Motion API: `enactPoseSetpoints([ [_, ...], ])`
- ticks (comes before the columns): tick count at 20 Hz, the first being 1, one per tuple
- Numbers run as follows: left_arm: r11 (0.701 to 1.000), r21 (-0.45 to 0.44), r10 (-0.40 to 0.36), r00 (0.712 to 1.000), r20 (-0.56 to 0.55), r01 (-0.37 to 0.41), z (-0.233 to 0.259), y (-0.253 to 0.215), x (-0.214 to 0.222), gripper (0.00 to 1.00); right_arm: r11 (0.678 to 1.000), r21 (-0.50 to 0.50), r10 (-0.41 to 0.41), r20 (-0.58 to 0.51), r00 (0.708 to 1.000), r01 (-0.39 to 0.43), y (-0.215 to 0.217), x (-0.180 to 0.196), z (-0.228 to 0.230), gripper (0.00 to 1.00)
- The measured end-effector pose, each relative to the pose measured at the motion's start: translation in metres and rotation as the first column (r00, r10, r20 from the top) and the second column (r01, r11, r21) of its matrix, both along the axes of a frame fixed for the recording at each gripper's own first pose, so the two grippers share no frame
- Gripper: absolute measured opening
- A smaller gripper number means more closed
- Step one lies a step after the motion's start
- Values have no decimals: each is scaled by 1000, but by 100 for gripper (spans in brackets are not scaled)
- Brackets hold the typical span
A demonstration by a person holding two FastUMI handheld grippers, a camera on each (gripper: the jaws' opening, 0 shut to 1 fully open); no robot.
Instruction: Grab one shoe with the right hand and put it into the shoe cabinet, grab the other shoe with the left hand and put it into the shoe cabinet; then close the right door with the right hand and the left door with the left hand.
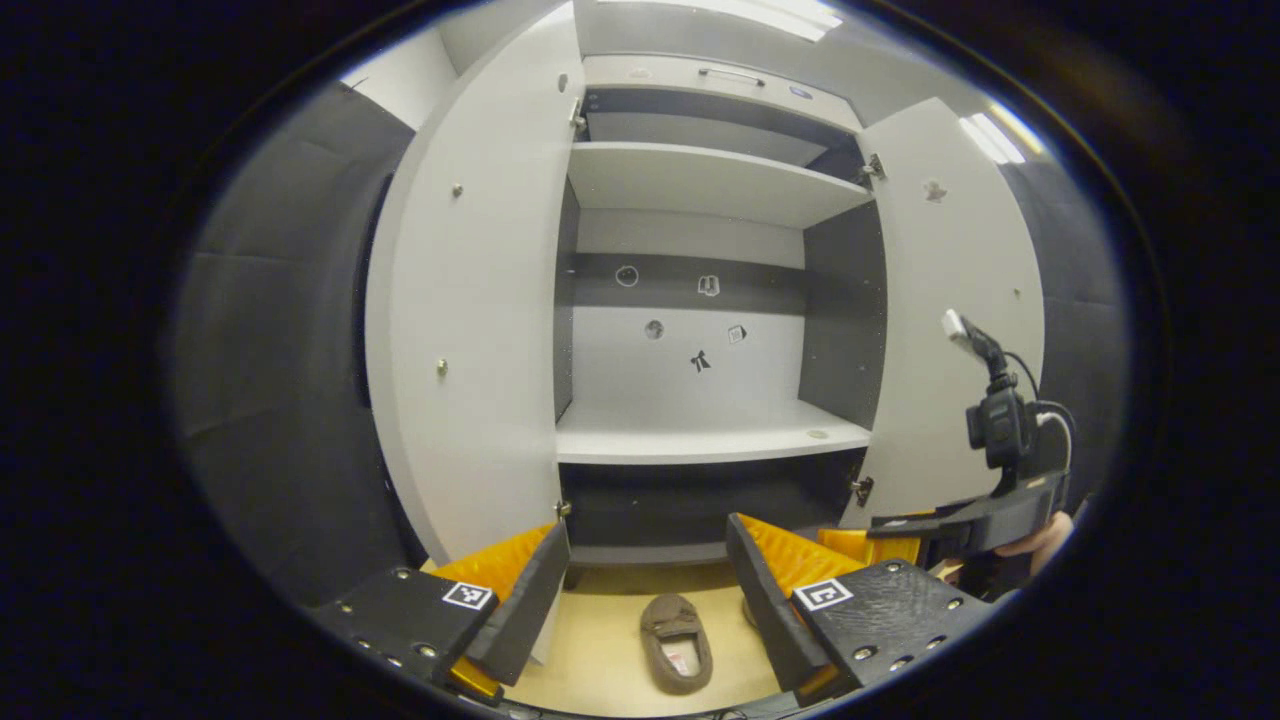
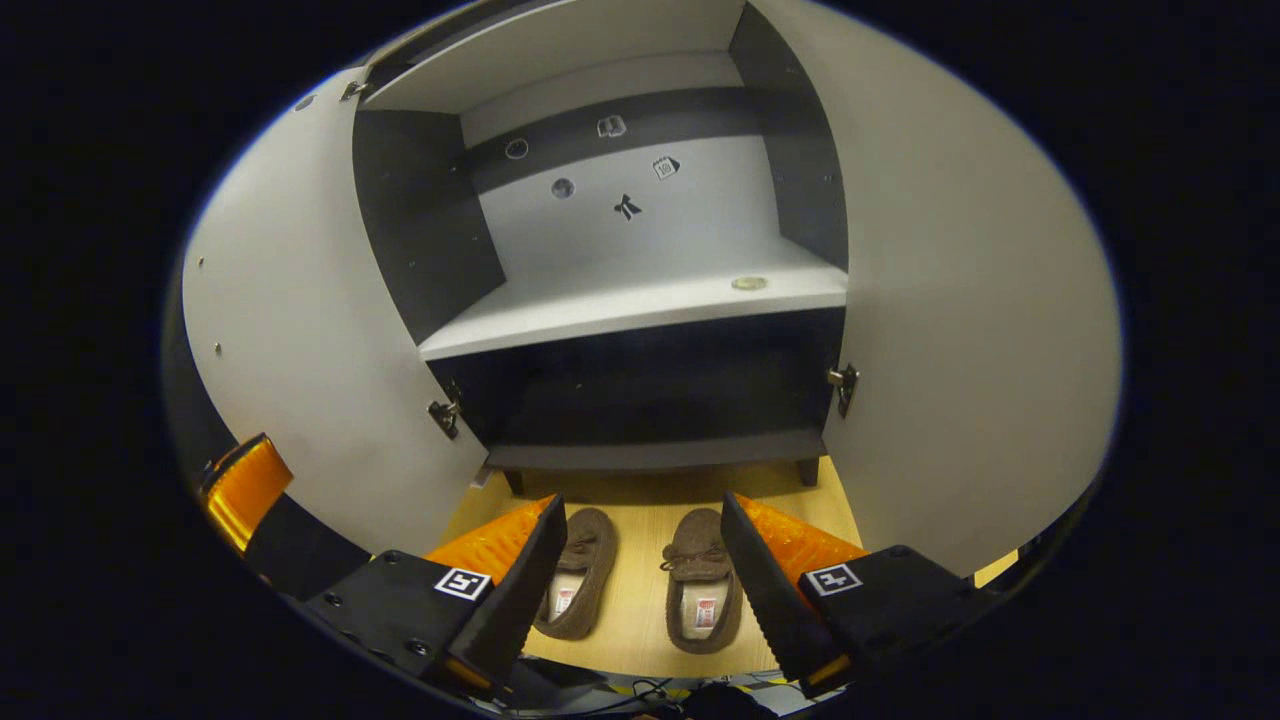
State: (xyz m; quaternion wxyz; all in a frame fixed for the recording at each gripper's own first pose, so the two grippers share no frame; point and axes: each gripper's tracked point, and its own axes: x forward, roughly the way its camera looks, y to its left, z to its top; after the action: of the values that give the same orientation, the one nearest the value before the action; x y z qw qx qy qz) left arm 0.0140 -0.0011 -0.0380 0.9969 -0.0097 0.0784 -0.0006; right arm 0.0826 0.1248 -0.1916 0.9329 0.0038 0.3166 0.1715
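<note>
Right gripper view: lower compartment of shoe cabinet (image 2: 650,400) dark, contents indiscernible. Right gripper (image 2: 640,570) wide open, empty, above two shoes, left shoe (image 2: 580,585) and right shoe (image 2: 703,590), on floor (image 2: 640,610). Left gripper view: left gripper (image 1: 645,590) open, empty; one shoe (image 1: 677,640) between fingers, second hidden.

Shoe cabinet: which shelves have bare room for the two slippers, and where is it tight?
The middle shelf is bare between both side walls, save a small round disc near its right front. The upper shelf also looks free. The dark bottom bay looks clear, but it's shadowed. Crowded: the floor strip before the cabinet, where both slippers lie between the open doors.
</note>
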Motion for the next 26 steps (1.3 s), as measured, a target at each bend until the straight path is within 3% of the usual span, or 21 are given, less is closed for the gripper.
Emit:
enactPoseSetpoints([
  [2, 1000, 16, 8, 1000, -18, -8, -3, 0, 6, 96, 999, 20, 38, -67, 997, -37, 9, -2, -24, 98],
  [4, 1000, 25, 12, 999, -40, -11, -6, -2, 11, 89, 997, 19, 71, -126, 989, -69, 13, -6, -47, 98],
  [6, 999, 26, 21, 998, -57, -20, -9, 0, 15, 93, 996, 2, 88, -176, 980, -89, 13, -8, -72, 98],
  [12, 999, 41, 27, 992, -124, -22, -26, -3, 23, 93, 987, -16, 143, -347, 927, -158, 17, -24, -151, 98],
  [13, 999, 39, 25, 991, -130, -20, -28, -4, 23, 96, 987, -26, 140, -373, 917, -161, 15, -26, -163, 98],
  [16, 999, 48, 24, 990, -139, -18, -30, -11, 23, 92, 990, -39, 105, -418, 902, -133, 13, -24, -192, 98],
  [21, 997, 73, 48, 987, -154, -37, -34, -10, 15, 93, 975, -179, 65, -331, 941, -131, 4, 10, -226, 98],
  [22, 996, 78, 58, 986, -156, -46, -34, -8, 13, 89, 969, -207, 65, -316, 946, -136, 5, 16, -232, 92],
  [24, 994, 89, 84, 983, -165, -70, -37, -2, 9, 93, 944, -293, 62, -287, 956, -149, 0, 28, -242, 98],
  [26, 990, 106, 110, 979, -171, -93, -37, 5, 6, 93, 925, -353, 47, -254, 966, -138, -2, 34, -246, 88],
])
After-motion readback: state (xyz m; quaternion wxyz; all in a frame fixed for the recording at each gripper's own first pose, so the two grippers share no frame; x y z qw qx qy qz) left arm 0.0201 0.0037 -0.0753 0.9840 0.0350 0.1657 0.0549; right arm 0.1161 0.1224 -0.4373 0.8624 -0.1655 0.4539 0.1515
